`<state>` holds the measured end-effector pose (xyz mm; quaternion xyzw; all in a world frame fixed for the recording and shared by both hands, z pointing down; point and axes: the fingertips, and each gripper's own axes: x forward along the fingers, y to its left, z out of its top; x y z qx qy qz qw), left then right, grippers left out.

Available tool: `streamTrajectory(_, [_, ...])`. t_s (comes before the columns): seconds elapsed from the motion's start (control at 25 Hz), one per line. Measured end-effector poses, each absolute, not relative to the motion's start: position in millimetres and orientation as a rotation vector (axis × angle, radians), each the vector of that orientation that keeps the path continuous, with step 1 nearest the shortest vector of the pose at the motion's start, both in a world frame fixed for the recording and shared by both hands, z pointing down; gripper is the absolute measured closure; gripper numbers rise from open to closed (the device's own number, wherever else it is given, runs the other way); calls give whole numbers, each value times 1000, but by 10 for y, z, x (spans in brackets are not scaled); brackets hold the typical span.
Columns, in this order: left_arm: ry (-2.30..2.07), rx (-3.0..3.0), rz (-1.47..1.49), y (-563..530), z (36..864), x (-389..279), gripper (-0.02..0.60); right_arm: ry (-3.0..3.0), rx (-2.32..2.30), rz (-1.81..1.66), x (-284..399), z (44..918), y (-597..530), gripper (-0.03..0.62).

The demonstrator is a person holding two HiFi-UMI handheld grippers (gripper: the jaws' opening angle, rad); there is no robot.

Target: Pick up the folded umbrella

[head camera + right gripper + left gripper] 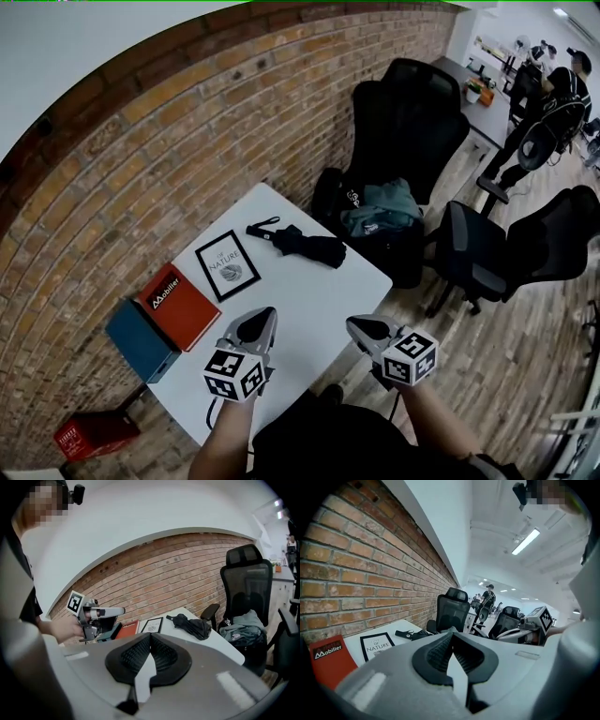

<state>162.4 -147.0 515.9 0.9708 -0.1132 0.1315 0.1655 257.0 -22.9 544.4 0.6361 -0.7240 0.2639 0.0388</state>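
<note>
The folded black umbrella (302,242) lies on the white table (309,309) near its far edge, with its strap end toward the wall. Both grippers hover over the table's near part, well short of the umbrella. My left gripper (267,315) is shut with nothing in it, and so is my right gripper (354,324). In the left gripper view the umbrella (414,633) lies ahead and to the left of the closed jaws (452,633). In the right gripper view the umbrella (192,625) lies ahead and to the right of the closed jaws (150,635).
A framed print (228,265) and a red book (178,305) lie on the table's left side, with a blue box (141,339) beside them. A brick wall (187,141) runs behind. Black office chairs (408,122) stand beyond the table, one holding a bag and teal jacket (382,211).
</note>
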Motion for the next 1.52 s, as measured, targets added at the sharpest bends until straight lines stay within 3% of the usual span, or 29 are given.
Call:
streamTrajectory(0.52, [-383,2718,327,-2013,5362,1498,574,-2188,1745,793,2489,5588,-1078,576])
streamTrajectory(1.16, [-663,2615,388,-2317,5455,2023,574,-2288,1438,740,3409,5897,-2051,526])
streamTrajectory(1.52, [-815,2550,376,-2416,5455,2260,574,-2268,1277,737,3726,6205,-2393,450])
